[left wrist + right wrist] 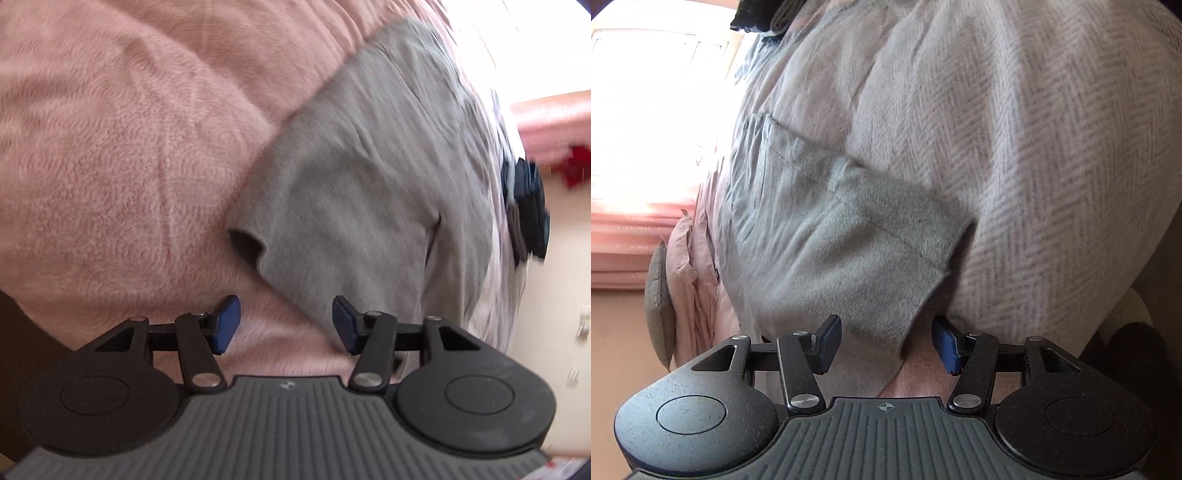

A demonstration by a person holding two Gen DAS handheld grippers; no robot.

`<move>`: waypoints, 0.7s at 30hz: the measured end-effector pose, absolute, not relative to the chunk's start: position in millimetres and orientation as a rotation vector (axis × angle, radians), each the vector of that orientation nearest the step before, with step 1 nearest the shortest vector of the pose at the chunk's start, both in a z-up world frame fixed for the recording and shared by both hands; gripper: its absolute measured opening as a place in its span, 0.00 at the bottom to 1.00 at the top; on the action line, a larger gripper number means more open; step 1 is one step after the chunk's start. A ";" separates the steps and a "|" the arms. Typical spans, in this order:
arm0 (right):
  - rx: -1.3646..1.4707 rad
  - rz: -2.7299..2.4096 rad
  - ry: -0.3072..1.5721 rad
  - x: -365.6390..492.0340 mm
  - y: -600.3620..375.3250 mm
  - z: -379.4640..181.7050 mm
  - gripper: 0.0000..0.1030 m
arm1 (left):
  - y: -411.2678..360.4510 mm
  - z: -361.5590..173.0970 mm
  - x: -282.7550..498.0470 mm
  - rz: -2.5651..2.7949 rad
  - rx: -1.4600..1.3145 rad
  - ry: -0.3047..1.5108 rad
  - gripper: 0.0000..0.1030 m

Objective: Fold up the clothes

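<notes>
A grey short-sleeved T-shirt (369, 184) lies spread on a pink fleece blanket (110, 147). Its sleeve opening (245, 243) points toward my left gripper (286, 323), which hovers open just short of the sleeve with nothing between its blue pads. In the right wrist view the same T-shirt (820, 236) rests partly on a pale herringbone blanket (1034, 147). My right gripper (886, 345) is open, and the edge of the other sleeve (886, 295) reaches down between its pads without being pinched.
A dark pile of clothes (528, 206) sits beyond the shirt near the bed's far edge. A red object (576, 166) lies by the wall. A pink garment (690, 266) and a grey cushion (657, 295) hang at the bed's left side under a bright window (653, 110).
</notes>
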State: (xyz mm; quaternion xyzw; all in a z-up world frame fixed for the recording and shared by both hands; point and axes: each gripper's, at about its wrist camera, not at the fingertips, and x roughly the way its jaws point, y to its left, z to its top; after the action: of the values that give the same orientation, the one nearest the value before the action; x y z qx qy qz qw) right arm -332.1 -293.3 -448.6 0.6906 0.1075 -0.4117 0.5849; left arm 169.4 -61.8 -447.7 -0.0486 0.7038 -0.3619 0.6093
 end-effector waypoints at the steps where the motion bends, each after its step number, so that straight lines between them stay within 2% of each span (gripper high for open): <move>1: 1.609 -0.969 0.238 -333.8 -294.8 -449.6 0.48 | -63.8 -452.1 170.6 -0.817 -0.160 1.628 0.46; 2: 1.606 -0.978 0.233 -334.9 -296.9 -450.9 0.44 | -67.3 -455.0 170.7 -0.803 -0.186 1.628 0.45; 3: 1.603 -0.988 0.232 -335.4 -298.5 -451.8 0.24 | -70.5 -455.5 170.6 -0.802 -0.193 1.619 0.31; 4: 1.602 -0.986 0.229 -334.9 -299.6 -452.6 0.00 | -73.5 -454.9 169.3 -0.805 -0.171 1.607 0.07; 6: 1.578 -0.980 0.282 -331.6 -300.1 -446.5 0.00 | -74.7 -447.3 166.6 -0.832 -0.089 1.576 0.00; 9: 1.551 -0.924 0.371 -326.4 -294.5 -431.2 0.00 | -64.7 -430.1 163.3 -0.887 0.073 1.510 0.01; 12: 1.404 -0.959 0.621 -315.0 -296.3 -438.8 0.00 | -64.2 -437.5 160.3 -0.835 0.301 1.460 0.00; 14: 1.445 -0.965 0.620 -315.3 -299.9 -443.1 0.00 | -62.5 -436.7 162.2 -0.825 0.270 1.479 0.00; 15: 1.452 -0.965 0.614 -315.4 -300.8 -439.4 0.06 | -64.0 -430.4 159.9 -0.853 0.257 1.466 0.00; 16: 1.430 -0.959 0.604 -317.5 -300.5 -433.0 0.19 | -66.6 -420.9 154.4 -0.902 0.265 1.435 0.00; 18: 1.347 -0.969 0.616 -321.3 -298.4 -416.6 0.37 | -76.7 -406.8 137.5 -1.012 0.322 1.389 0.00; 21: 1.212 -0.995 0.660 -326.1 -299.1 -397.1 0.38 | -99.0 -397.5 103.9 -1.185 0.349 1.369 0.05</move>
State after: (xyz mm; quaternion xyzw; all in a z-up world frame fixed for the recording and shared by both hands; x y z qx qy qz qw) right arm -326.1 -299.1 -397.1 0.5356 0.2917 -0.4396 0.6594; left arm 103.9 -99.0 -397.5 0.1506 0.5916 -0.5122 0.6041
